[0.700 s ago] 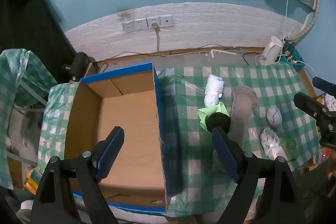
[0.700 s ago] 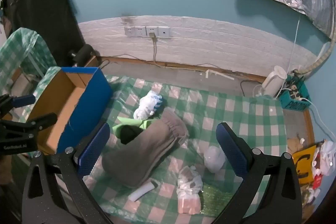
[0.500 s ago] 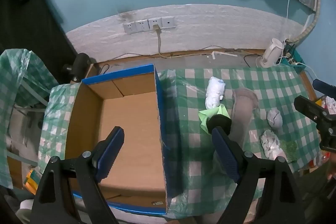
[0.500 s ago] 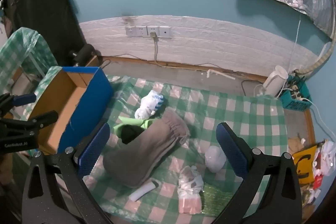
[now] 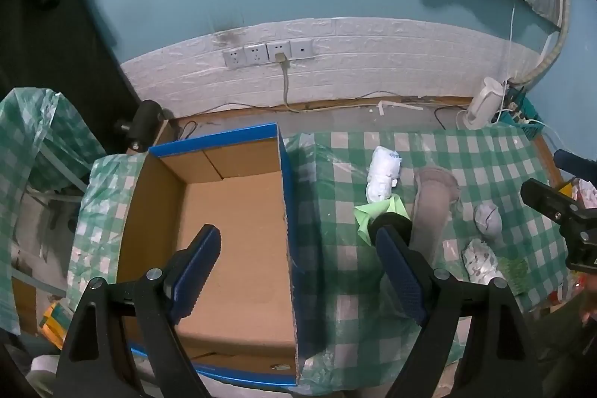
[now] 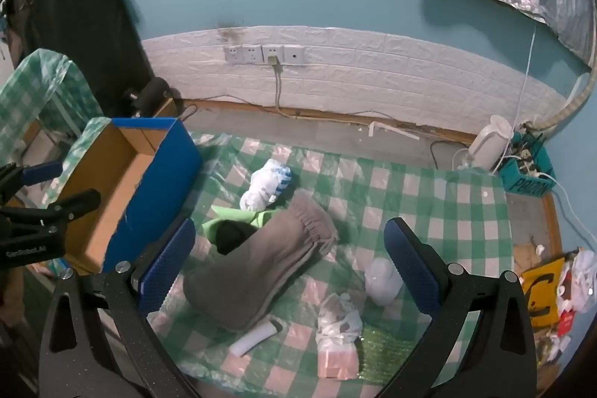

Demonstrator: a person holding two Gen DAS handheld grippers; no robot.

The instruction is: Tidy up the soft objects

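Note:
An open cardboard box with blue sides [image 5: 231,211] [image 6: 123,181] stands at the left of the green checked table. Right of it lie a grey folded cloth [image 6: 261,263] [image 5: 429,207], a green cloth with a black item on it [image 6: 231,226] [image 5: 377,215], a white and blue bundle [image 6: 268,185] [image 5: 382,174], a small white bundle [image 6: 380,278] [image 5: 487,219] and a plastic-wrapped bundle [image 6: 337,319] [image 5: 479,260]. My left gripper [image 5: 294,271] is open and empty above the box's right wall. My right gripper [image 6: 287,267] is open and empty above the grey cloth.
A white tube [image 6: 253,336] and a green scrubbing pad [image 6: 388,353] lie near the table's front edge. A white kettle [image 6: 488,140] and a teal basket [image 6: 530,170] stand at the back right. A wall with sockets [image 6: 265,55] runs behind.
Both grippers have risen or drawn back slightly, so the scene looks a little smaller. Nothing on the table has moved.

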